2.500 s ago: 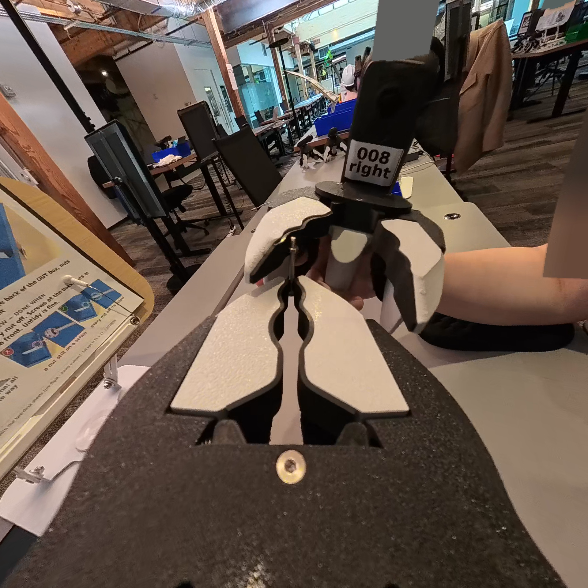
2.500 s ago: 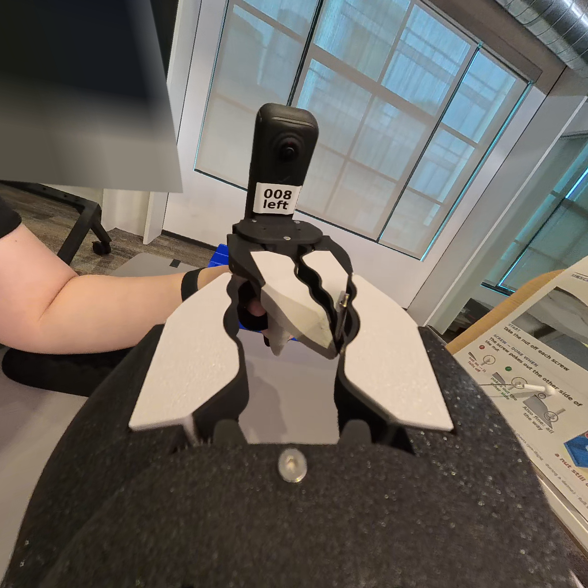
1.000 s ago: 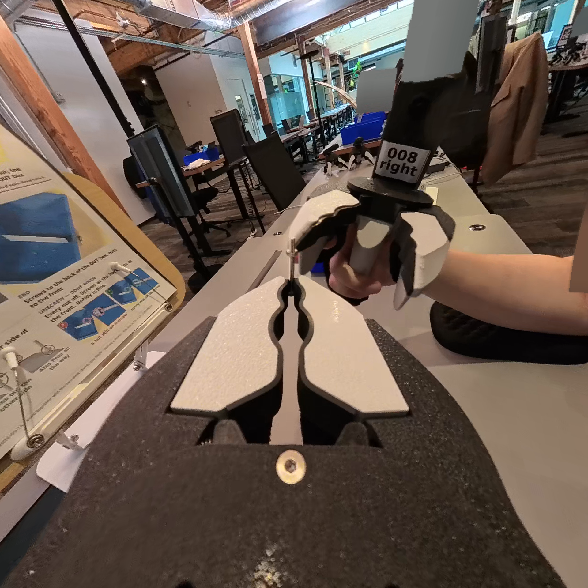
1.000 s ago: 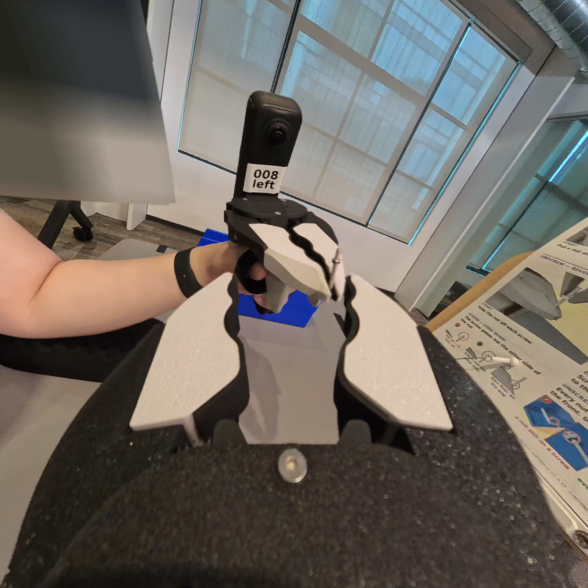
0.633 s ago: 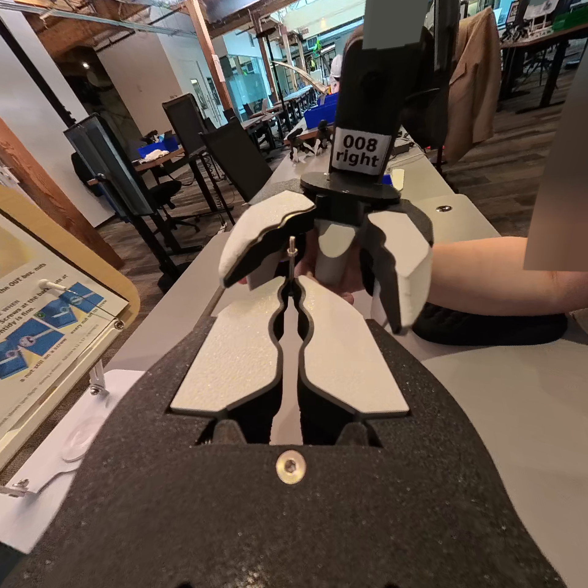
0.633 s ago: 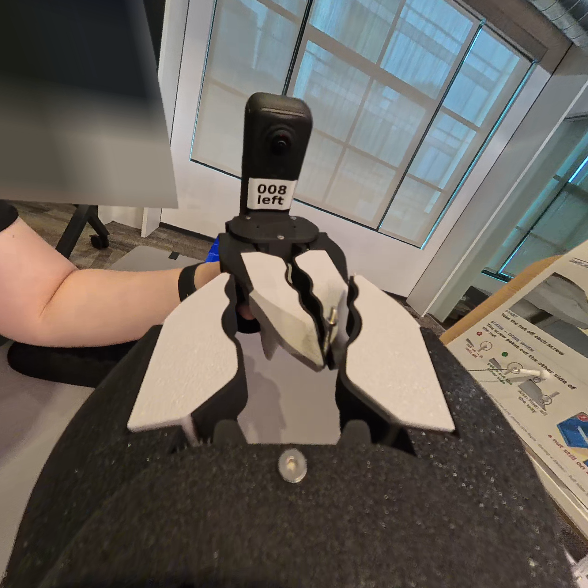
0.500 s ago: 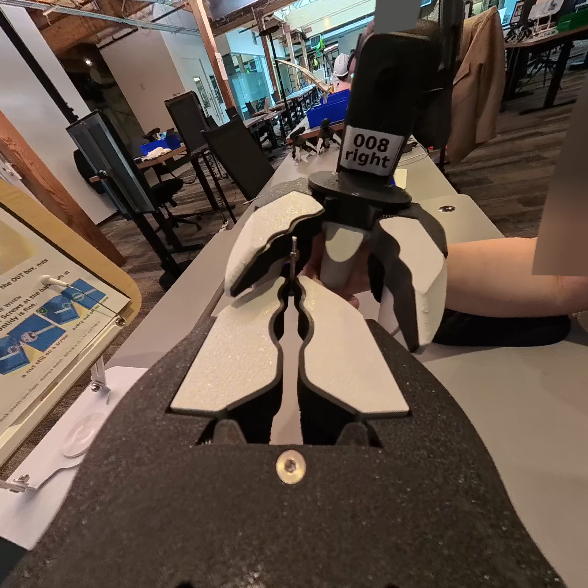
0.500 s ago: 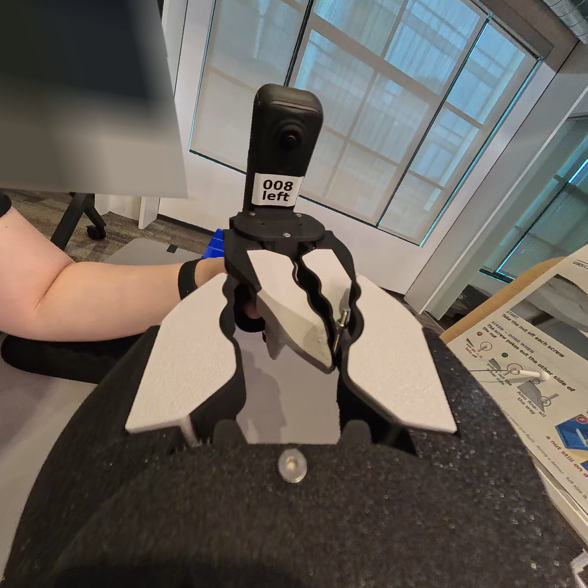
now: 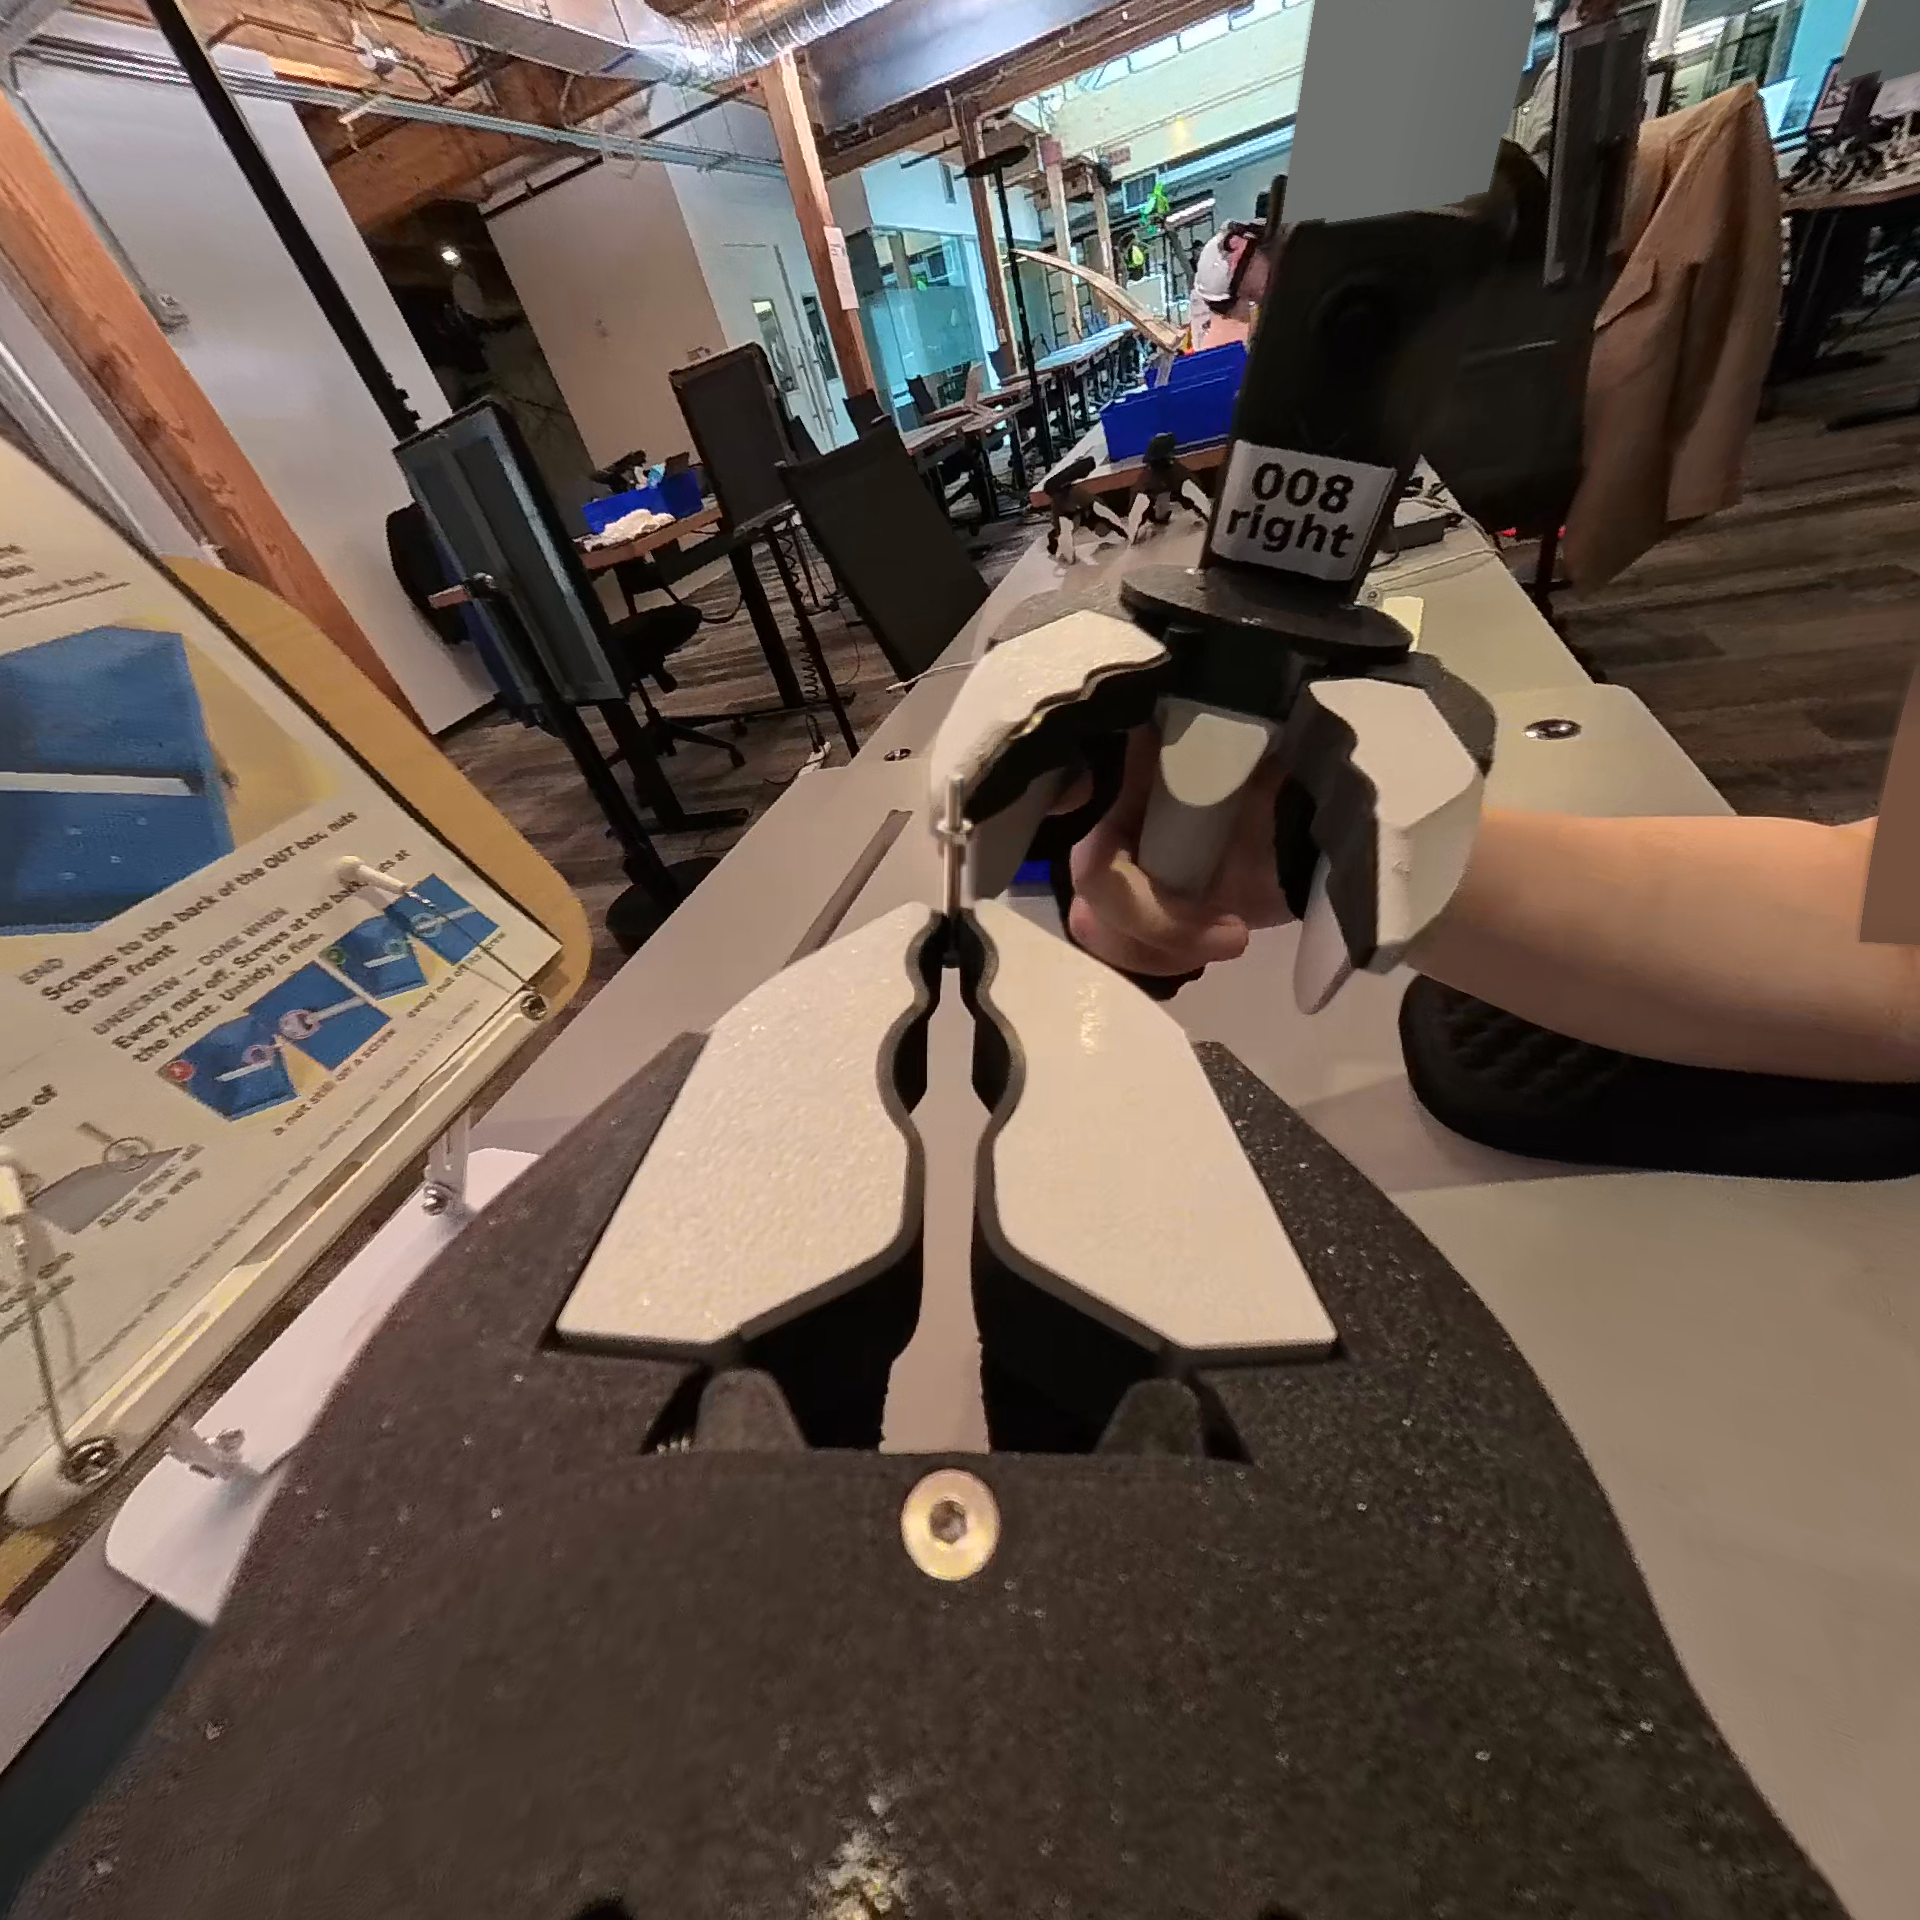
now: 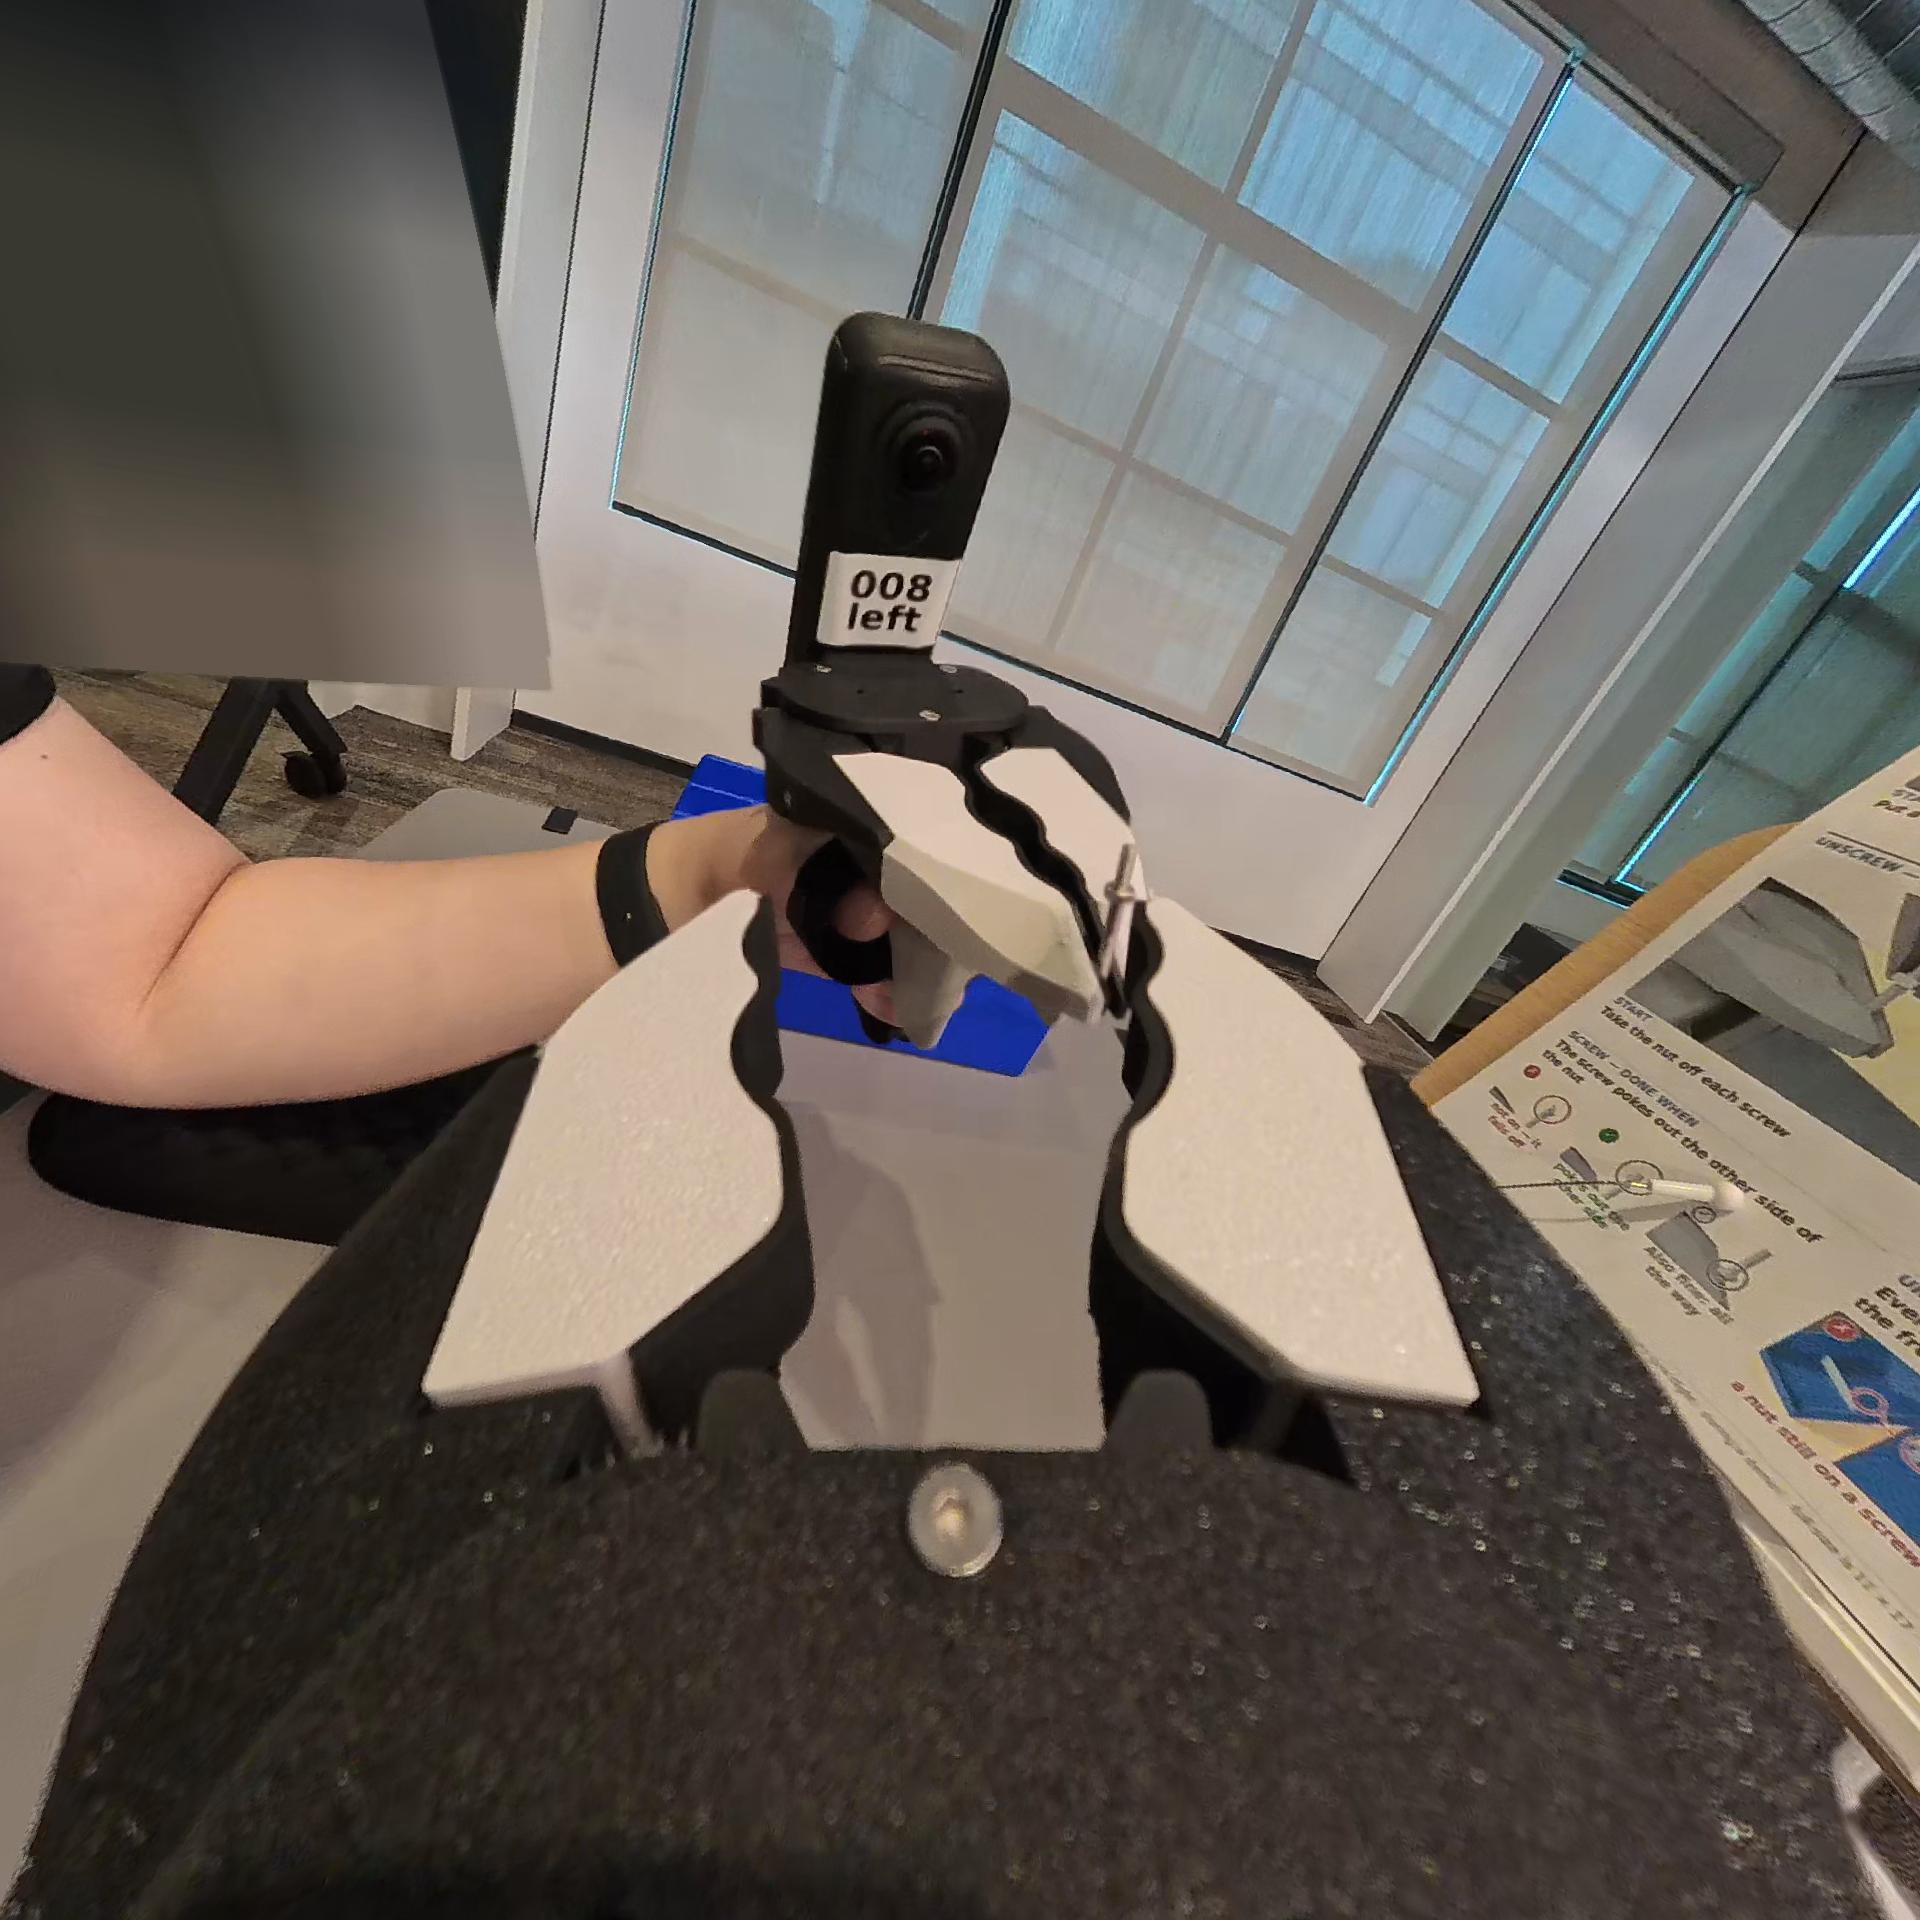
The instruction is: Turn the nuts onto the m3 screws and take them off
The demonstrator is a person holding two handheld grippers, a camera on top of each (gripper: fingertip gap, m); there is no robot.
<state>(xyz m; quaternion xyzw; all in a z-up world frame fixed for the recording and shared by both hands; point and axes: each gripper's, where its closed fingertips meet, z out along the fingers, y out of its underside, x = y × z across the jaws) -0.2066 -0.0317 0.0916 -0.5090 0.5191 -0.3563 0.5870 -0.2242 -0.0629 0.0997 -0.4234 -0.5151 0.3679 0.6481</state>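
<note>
My left gripper (image 9: 951, 925) has its fingertips pressed together on the lower end of a thin metal screw (image 9: 950, 862), which stands upright with a small nut (image 9: 950, 828) near its top. My right gripper (image 10: 951, 997) is wide apart and holds nothing; its right finger (image 10: 1226, 1060) sits just beside the screw. Only my right wrist view shows the blue bin (image 10: 914, 1023) on the grey table (image 10: 935, 1226) beyond my fingers; the left view shows the instruction board (image 9: 208, 987) and the open office behind. Half a second ago my right fingers flanked the left gripper's tips more closely; now they are drawn back a little.
</note>
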